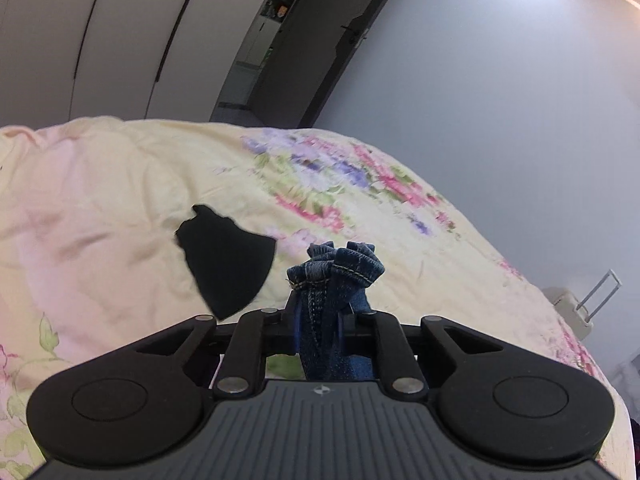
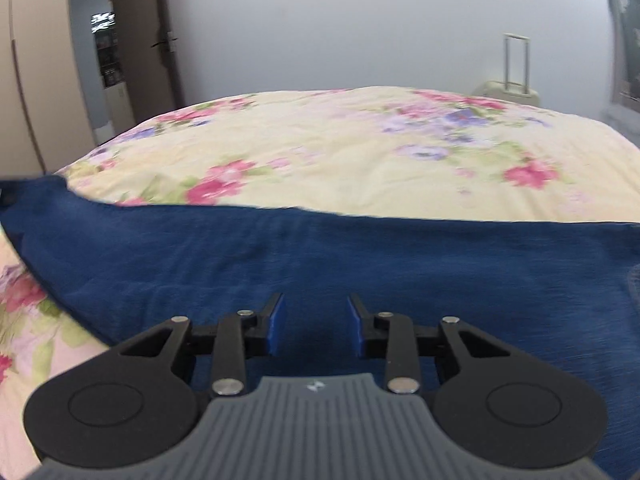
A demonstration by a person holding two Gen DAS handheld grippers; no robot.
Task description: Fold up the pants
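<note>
Your left gripper (image 1: 319, 312): jaws pinching bunched pants (image 1: 336, 268), black cloth (image 1: 226, 258) at 10 o'clock. Your right gripper (image 2: 316, 324): jaws spread over pants on floral bedspread (image 2: 340, 152).

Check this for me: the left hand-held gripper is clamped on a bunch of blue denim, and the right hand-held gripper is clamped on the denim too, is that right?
Not quite. The left hand-held gripper is clamped on the bunched blue denim pants, but the right hand-held gripper is open, its jaws apart above the flat denim, gripping nothing. The right wrist view shows this.
</note>
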